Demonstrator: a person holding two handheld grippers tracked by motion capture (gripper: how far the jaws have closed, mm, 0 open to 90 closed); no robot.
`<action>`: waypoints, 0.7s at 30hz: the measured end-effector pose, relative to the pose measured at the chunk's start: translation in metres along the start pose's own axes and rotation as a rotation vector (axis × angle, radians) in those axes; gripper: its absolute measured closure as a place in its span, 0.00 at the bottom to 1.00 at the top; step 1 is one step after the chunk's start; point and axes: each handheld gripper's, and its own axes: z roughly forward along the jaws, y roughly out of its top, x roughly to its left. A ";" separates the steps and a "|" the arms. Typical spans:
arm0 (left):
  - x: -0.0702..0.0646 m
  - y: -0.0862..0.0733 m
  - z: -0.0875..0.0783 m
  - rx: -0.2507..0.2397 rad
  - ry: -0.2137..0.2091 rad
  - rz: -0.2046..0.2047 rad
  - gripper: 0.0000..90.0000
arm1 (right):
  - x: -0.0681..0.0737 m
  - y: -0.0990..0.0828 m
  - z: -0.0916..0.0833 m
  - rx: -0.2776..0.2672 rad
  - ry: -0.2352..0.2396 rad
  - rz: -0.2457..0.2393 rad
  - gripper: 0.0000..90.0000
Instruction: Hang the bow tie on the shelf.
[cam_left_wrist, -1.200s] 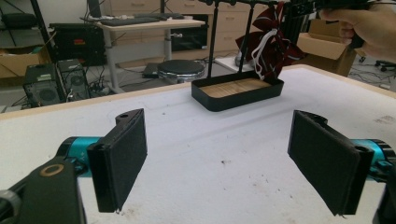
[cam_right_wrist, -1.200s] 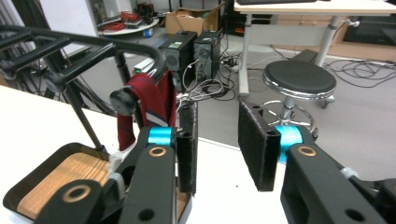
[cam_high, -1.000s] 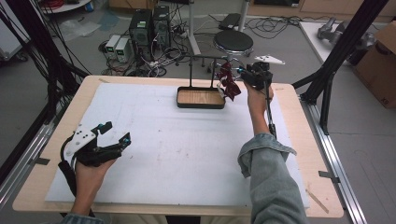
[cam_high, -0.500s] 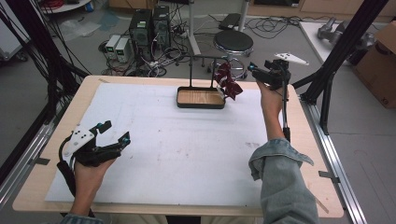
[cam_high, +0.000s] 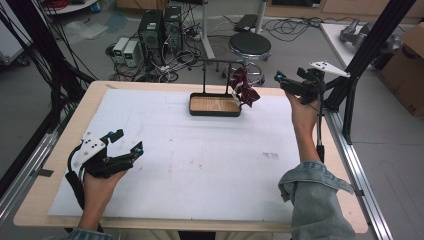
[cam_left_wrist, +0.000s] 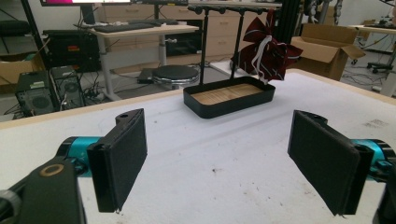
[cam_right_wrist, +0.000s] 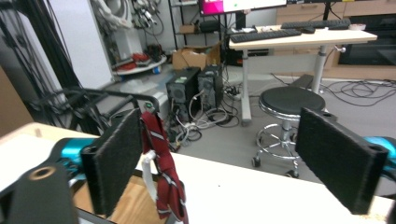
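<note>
Across the white table at twelve o'clock, the dark red bow hangs on its rack as the right gripper, jaws just sprung wide and empty, backs off toward two o'clock, hanging apparently done, while the left gripper waits wide open and empty.

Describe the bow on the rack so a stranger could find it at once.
Look to the far edge of the white table, where a black tray with a wooden floor carries a black rail. The bow hangs from the rail's right end: dark red with pale stripes and a white loop, the sole fabric piece there.
</note>
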 end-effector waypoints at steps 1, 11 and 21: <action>0.000 0.000 0.000 0.000 -0.001 0.000 0.22 | 0.001 0.001 -0.004 -0.016 0.003 0.007 0.14; 0.001 -0.002 -0.002 0.004 0.005 0.000 0.22 | 0.015 -0.004 -0.049 -0.113 0.029 -0.028 0.12; 0.003 -0.003 -0.003 0.007 0.016 -0.001 0.22 | 0.020 -0.041 -0.089 -0.137 0.057 -0.014 0.12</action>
